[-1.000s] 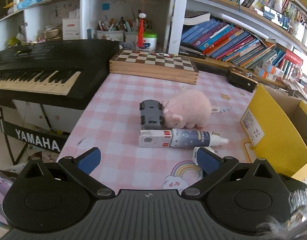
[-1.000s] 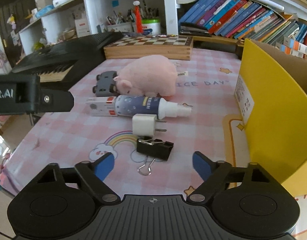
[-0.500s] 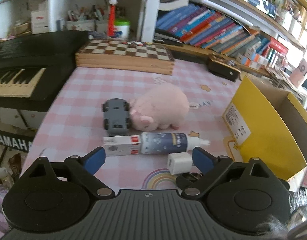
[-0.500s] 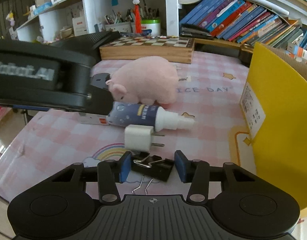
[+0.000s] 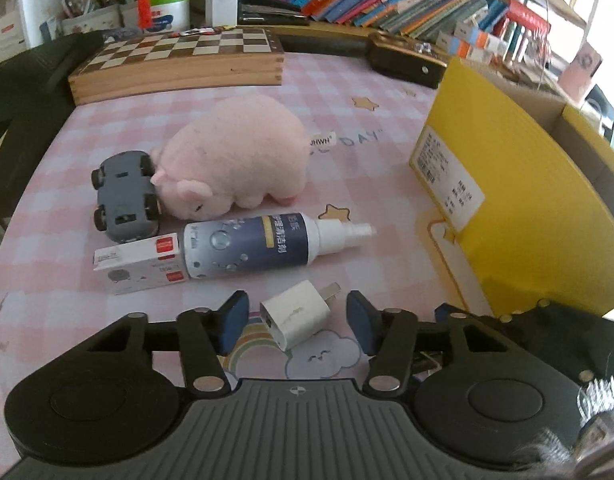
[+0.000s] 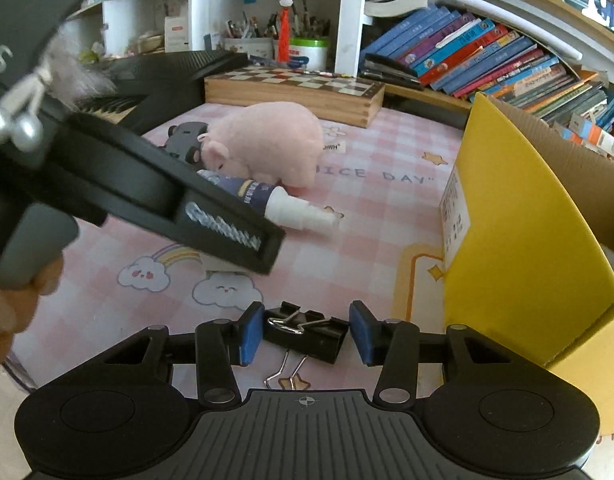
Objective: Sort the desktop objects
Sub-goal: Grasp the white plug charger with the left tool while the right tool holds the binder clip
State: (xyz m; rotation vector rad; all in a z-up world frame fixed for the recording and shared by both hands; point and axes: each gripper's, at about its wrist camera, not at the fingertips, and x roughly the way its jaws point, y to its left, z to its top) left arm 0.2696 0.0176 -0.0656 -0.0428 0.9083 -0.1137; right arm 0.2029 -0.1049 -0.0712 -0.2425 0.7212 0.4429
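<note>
Pick-up step: right gripper (image 6: 305, 338) clamps binder clip (image 6: 307, 336), left gripper (image 5: 297, 322) brackets charger plug (image 5: 297, 314), jaws apart; next, close, lift into yellow box (image 6: 519, 216)

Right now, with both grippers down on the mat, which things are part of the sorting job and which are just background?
Job items:
white plug adapter, between the left gripper fingers
black binder clip, between the right gripper fingers
pink plush pig
grey toy car
navy spray bottle
small white carton
yellow cardboard box

Background:
wooden chessboard case
shelved books
black keyboard
</note>
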